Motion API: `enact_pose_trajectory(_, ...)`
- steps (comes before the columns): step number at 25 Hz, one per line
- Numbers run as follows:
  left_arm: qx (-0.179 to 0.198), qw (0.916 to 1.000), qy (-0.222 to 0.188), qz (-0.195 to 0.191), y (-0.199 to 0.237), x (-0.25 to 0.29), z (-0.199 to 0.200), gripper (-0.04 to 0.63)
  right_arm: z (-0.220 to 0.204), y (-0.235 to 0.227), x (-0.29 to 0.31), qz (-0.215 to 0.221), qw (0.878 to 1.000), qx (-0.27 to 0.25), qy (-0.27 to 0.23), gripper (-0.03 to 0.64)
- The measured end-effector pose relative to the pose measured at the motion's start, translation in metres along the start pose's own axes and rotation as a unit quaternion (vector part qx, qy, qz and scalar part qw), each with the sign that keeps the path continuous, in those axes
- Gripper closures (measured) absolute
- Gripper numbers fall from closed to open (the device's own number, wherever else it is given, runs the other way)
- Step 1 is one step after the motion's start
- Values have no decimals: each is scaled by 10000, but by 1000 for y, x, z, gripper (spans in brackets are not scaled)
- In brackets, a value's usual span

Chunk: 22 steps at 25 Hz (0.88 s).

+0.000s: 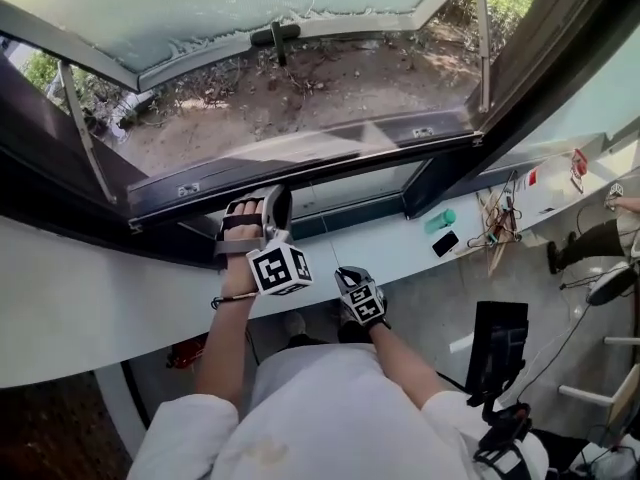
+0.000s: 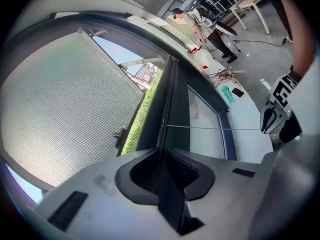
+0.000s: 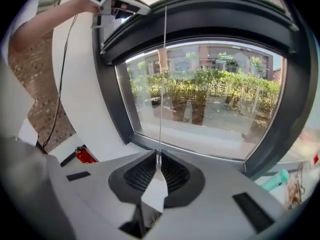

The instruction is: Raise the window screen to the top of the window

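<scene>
the window screen (image 2: 65, 99) is pale grey fine mesh, stretched flat beside the dark window frame (image 2: 172, 104). its thin white cord (image 3: 162, 84) runs taut and straight from the frame.

The fine-mesh window screen (image 2: 65, 109) is pale grey-green, and the dark grey window frame (image 2: 175, 99) is close to black. The thin white cord (image 3: 161, 84) is plain. The left tool (image 2: 162, 151) and right tool (image 3: 159, 156) are light grey with black ribbed pads (image 3: 137, 176). Each tool's marker cube (image 1: 280, 268) carries black-and-white squares. The wall under the window (image 1: 90, 308) is white. Outside are brown bare earth (image 1: 330, 88) and green hedges (image 3: 215, 91). On the white tabletop (image 1: 390, 253), the cylindrical bottle (image 1: 440, 220) is teal and the flat phone (image 1: 445, 243) is black. The fire extinguisher (image 3: 85, 155) is red.
</scene>
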<state>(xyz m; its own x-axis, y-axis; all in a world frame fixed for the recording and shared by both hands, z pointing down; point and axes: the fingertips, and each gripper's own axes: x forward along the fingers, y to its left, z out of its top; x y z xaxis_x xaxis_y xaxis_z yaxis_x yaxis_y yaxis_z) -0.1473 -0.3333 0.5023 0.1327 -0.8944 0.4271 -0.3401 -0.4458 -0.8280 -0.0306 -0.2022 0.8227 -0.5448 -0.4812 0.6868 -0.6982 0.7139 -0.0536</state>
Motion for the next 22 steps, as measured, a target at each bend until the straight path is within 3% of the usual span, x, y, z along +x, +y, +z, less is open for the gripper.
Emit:
enact_pose_trajectory(7, -151, 9998, -128, 69, 2, 1, 1, 563, 0, -8, -5, -46, 9997, 229, 84, 584)
enact_pose_trajectory(13, -755, 9963, -302, 288, 3, -2, 0, 563, 2, 0, -1, 138, 9989, 454, -64, 584)
enact_pose_trajectory(22, -813, 9957, -308, 322, 9, -2, 2, 563, 6, -15, -12, 0, 9979, 593, -247, 583)
